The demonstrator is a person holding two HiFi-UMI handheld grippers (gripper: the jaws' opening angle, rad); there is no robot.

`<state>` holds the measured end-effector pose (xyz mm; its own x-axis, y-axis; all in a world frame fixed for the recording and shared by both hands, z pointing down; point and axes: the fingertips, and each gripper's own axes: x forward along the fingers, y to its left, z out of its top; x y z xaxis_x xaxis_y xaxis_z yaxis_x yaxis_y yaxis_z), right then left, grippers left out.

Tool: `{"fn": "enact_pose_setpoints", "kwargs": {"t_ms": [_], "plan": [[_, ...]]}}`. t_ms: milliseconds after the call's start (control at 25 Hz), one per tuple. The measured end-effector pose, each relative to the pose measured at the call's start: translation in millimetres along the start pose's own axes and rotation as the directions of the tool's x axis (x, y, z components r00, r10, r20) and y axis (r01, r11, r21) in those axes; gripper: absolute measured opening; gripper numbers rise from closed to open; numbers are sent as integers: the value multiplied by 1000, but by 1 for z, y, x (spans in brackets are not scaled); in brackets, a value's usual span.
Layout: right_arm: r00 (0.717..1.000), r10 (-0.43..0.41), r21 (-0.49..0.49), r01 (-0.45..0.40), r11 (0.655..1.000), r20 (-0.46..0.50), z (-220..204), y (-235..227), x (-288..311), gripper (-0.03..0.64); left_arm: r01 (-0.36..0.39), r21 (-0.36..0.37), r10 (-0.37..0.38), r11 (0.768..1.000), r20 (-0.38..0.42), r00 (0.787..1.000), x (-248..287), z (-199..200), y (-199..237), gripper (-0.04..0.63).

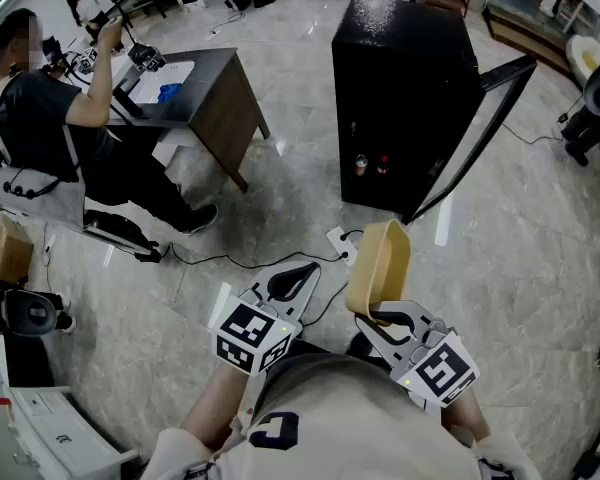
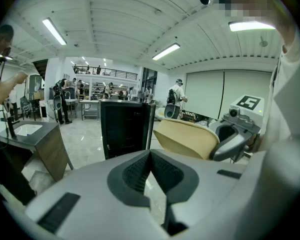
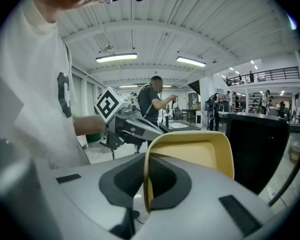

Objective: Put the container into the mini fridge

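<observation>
A tan, shallow plastic container point(image 1: 378, 264) stands on edge in the air, its rim pinched between the jaws of my right gripper point(image 1: 376, 318). In the right gripper view the container point(image 3: 200, 151) rises straight out of the right gripper point(image 3: 146, 166), which is shut on one wall. My left gripper point(image 1: 302, 272) hovers just left of it, shut and empty; its pads point(image 2: 140, 171) meet at the tips. The black mini fridge point(image 1: 405, 98) stands on the floor ahead, its door point(image 1: 477, 133) swung open to the right. The fridge point(image 2: 126, 129) faces the left gripper too.
Two small bottles point(image 1: 371, 164) sit low inside the fridge. A power strip with cables point(image 1: 338, 240) lies on the floor between me and the fridge. A dark desk point(image 1: 205, 88) with a seated person point(image 1: 50, 128) is at the left. Glossy tiled floor surrounds the fridge.
</observation>
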<state>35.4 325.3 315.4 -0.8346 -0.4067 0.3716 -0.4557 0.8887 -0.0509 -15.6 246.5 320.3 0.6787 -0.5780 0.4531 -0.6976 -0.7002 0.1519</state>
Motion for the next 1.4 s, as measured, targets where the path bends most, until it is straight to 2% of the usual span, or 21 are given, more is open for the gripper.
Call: {"fn": "enact_pose_setpoints", "kwargs": {"t_ms": [200,320,600,920,1160,1400], "plan": [[999,23,-28,-24,999,-45,10,26,39,31,-12,-28,12,1000,6,1000,-38,-18,25,55],[997,24,-48,-28,998,-75,22,44,68,31,13,-30,-13,999,9,1000,-62,-28,42,55],[993,-44,-99,33,995,-106,46,67,127,31,91,-24,-89,996,51,995,-98,-40,88,55],[983,-121,-64,113,992,-140,61,75,162,32,181,5,-181,984,41,983,-114,-41,112,55],[981,-112,-90,98,991,-159,58,58,168,32,147,-9,-146,989,38,989,-105,-39,124,55],[986,-46,-130,25,991,-162,50,28,140,32,100,-10,-99,995,39,994,-73,-20,103,55]]}}
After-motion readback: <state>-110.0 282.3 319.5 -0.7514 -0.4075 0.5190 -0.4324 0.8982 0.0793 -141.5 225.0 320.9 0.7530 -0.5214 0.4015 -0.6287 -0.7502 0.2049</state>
